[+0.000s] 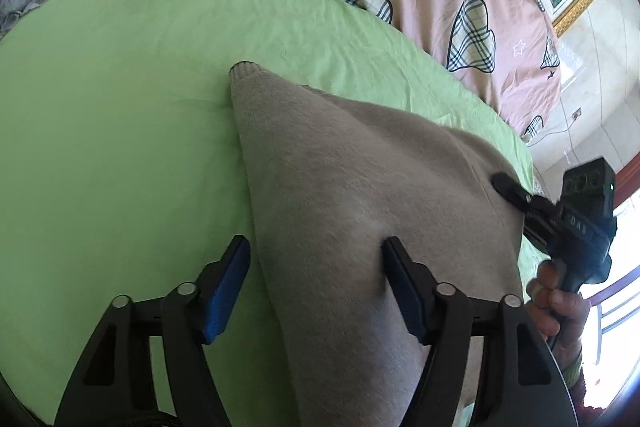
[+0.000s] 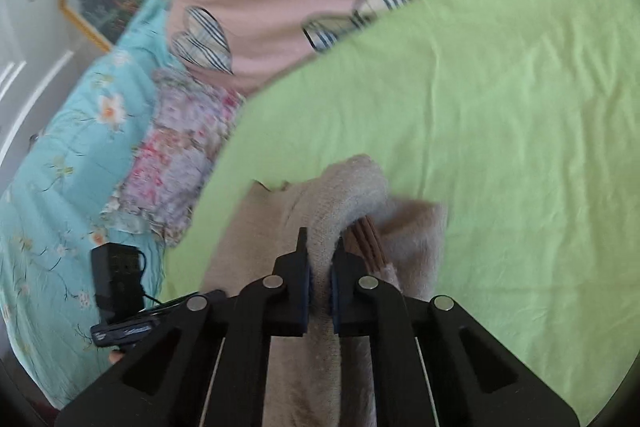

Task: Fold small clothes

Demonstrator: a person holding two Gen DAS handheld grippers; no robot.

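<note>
Main worry here is the sweater (image 1: 360, 187) slipping out on the right side. The right gripper (image 2: 320, 267) has its jaws nearly closed on a bunched fold of knit that runs up between them and flops over just past the tips. That's a thick, fuzzy wad in a narrow pinch, so any sideways tug could drag it free or pull the layers unevenly.

The left gripper (image 1: 316, 267) is wide open and holding nothing. The sweater's edge sits between its jaws, covering the inner jaw's side, with the outer jaw over bare sheet (image 1: 120, 107). If it closes from here it may well catch only the top layer, or grab sheet along with knit, and the fold would come out crooked. The cuff (image 1: 242, 71) out beyond the tips looks loose and could trail.
</note>
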